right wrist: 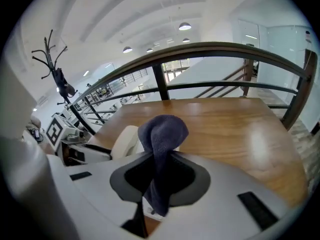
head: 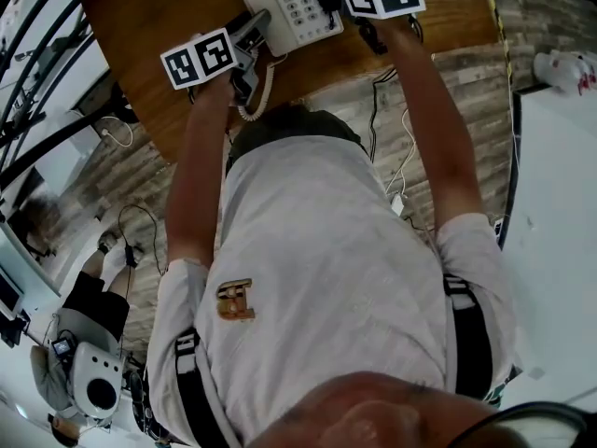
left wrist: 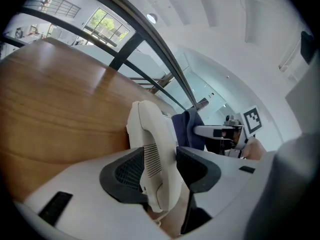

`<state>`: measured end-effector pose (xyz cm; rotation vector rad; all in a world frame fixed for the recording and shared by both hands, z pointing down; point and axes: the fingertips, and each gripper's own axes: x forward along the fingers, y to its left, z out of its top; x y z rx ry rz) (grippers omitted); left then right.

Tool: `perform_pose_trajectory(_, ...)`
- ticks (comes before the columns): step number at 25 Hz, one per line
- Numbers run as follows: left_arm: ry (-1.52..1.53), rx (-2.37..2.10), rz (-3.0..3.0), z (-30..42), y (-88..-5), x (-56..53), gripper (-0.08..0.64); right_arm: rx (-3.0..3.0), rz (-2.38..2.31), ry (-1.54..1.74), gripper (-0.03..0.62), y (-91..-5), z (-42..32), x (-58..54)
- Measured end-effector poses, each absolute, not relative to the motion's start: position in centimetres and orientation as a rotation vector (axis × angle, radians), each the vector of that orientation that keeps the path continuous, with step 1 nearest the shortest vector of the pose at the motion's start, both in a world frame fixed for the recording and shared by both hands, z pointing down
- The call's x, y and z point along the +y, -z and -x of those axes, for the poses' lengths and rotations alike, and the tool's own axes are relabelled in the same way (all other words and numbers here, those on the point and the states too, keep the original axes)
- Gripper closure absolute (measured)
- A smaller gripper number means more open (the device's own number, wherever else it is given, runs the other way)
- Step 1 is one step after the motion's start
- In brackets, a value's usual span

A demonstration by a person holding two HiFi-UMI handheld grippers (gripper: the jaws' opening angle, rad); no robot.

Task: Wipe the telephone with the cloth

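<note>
Left gripper (left wrist: 161, 170) clamps handset (left wrist: 150, 139) (long axis along its jaws). Right gripper (right wrist: 159, 180) pinches cloth (right wrist: 162, 134) just right of the handset; contact unclear.

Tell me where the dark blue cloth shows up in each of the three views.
Head view: cannot be picked out.
Left gripper view: cloth, centre-right, just behind the cream handset.
Right gripper view: centre, pinched in the right hand-held gripper.
Shared landmark: the wooden table.
</note>
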<state>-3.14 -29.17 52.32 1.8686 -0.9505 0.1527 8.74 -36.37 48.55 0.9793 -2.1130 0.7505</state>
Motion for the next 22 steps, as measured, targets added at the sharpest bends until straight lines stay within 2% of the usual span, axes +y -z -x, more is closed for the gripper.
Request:
perform_pose_trajectory(6, -0.150, -0.949, -1.875, 3.1, -52.3, -29.2, 0.350, -2.273, -0.863, -0.827, 0.514, -45.5, -3.6, -31.7)
perform_pose_trajectory(11, -0.138, -0.952, -1.872, 3.2, -52.0, -29.1, 0.350, -2.270, -0.807, -0.909, 0.514, -47.1, -0.9, -29.3)
perform_pose_trajectory(22, -0.122, -0.952, -1.869, 3.4, -52.3, -29.1, 0.348, -2.140, -0.898, -0.844, 0.514, -51.6, -3.3, -31.8)
